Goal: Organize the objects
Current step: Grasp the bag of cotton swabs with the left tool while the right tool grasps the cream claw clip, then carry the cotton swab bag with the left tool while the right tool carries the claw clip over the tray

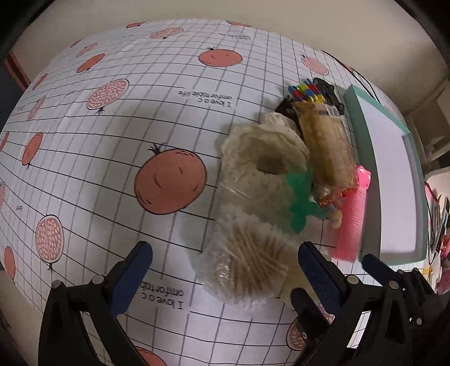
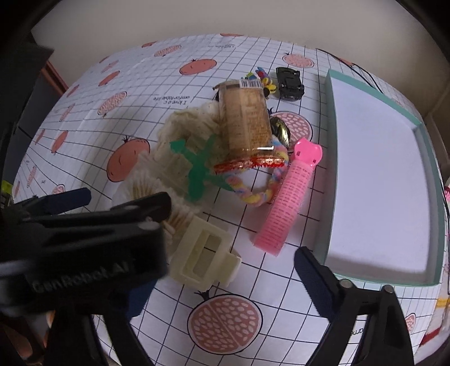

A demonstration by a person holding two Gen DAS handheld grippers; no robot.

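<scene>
— Where are we, would we say?
— A home: we see a white grid-lined tablecloth printed with red pomegranates (image 2: 225,323), a pink ribbed hair roller (image 2: 284,202), a cream plastic hair claw (image 2: 202,253) and a small black toy car (image 2: 289,83) beside plain beige walls (image 2: 168,19).

1 pink hair roller (image 2: 287,197), 1 green plastic piece (image 2: 198,171), 1 black toy car (image 2: 289,83), 1 cream hair claw (image 2: 204,257), 1 teal-rimmed box (image 2: 332,157), 2 grippers: left gripper (image 1: 225,267), right gripper (image 2: 225,281).
</scene>
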